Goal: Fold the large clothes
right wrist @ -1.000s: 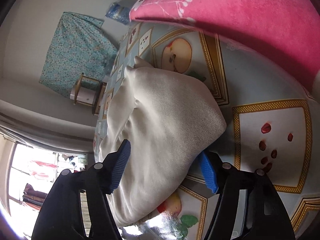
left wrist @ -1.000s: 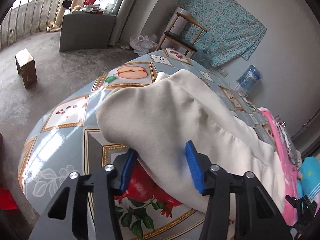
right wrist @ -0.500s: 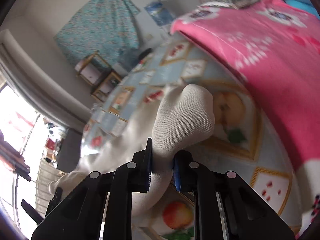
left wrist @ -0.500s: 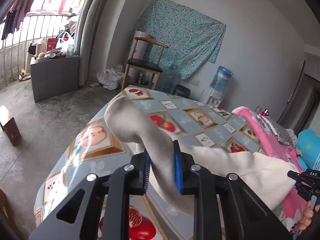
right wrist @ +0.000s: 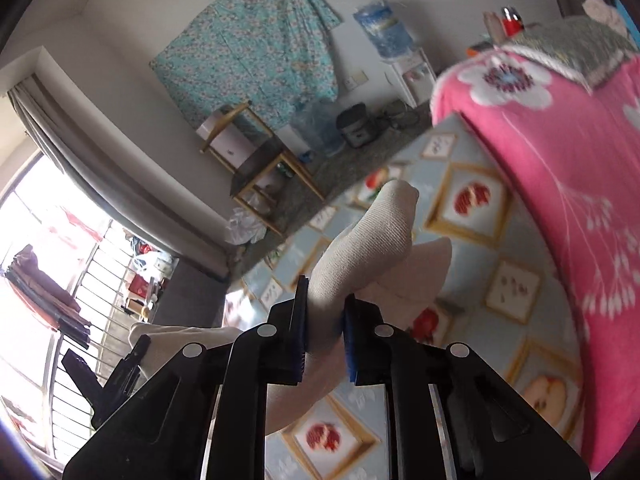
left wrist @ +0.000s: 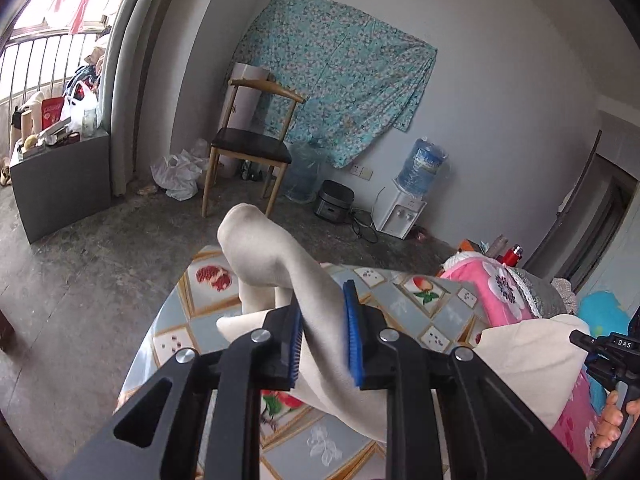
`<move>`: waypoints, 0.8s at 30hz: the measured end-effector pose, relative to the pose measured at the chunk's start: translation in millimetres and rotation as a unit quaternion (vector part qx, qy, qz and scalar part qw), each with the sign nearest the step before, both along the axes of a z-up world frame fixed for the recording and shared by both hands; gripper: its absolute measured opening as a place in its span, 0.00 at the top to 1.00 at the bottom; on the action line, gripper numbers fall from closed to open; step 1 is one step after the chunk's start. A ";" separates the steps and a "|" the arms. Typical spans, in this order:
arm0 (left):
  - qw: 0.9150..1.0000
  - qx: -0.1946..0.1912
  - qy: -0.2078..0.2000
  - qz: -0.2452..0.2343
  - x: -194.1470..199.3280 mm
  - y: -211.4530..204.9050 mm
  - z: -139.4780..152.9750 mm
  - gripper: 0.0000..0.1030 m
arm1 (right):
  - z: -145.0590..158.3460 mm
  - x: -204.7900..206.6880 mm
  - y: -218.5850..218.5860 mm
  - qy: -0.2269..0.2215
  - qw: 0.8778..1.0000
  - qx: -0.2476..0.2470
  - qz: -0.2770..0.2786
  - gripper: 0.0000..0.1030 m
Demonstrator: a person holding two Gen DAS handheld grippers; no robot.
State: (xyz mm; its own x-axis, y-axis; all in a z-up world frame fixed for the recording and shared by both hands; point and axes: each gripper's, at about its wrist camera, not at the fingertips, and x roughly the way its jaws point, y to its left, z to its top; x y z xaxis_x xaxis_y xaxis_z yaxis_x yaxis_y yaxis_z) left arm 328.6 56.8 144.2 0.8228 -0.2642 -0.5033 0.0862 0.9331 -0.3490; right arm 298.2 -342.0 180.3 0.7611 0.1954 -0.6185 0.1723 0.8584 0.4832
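A large cream garment [left wrist: 272, 248] hangs lifted above the fruit-patterned table [left wrist: 436, 312]. My left gripper [left wrist: 324, 320] is shut on a bunched fold of it, and the cloth sticks up past the blue pads and droops back to the table. In the right wrist view my right gripper [right wrist: 324, 304] is shut on another bunch of the same garment [right wrist: 372, 240]. The cloth stretches between the two grippers. The right gripper [left wrist: 608, 352] shows at the left wrist view's right edge, with a hand [left wrist: 612, 424] under it. The left gripper [right wrist: 116, 372] shows at the lower left of the right wrist view.
A pink flowered blanket [left wrist: 504, 292] lies folded on the table's right side, also large in the right wrist view [right wrist: 560, 160]. Beyond the table stand a wooden chair [left wrist: 248, 148], a water dispenser [left wrist: 404, 208] and a grey cabinet [left wrist: 60, 184] on the concrete floor.
Both grippers have closed on the cream garment and risen with it, so that it has gone from a heap on the table to hanging between them. Both views now look across the room.
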 end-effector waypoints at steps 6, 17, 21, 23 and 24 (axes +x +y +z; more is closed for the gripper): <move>0.999 0.000 -0.041 0.008 15.9 -6.0 24.2 0.82 | 2.7 12.3 -19.1 -0.039 0.999 0.016 -0.021 0.86; 0.985 0.001 0.169 0.020 -57.6 21.2 -154.2 0.78 | -189.8 -53.6 -57.6 0.155 0.982 0.100 -0.038 0.78; 0.985 -0.023 0.167 0.047 -89.2 46.7 -161.8 0.54 | -157.5 -87.5 -62.5 0.131 0.989 0.028 -0.060 0.58; 0.987 -0.020 0.144 0.066 -101.5 55.7 -151.3 0.53 | -134.6 -99.0 -58.2 0.112 0.991 -0.036 -0.070 0.51; 0.989 -0.010 0.131 0.073 -105.9 55.3 -144.2 0.51 | -126.1 -101.5 -51.4 0.105 0.989 -0.072 -0.073 0.49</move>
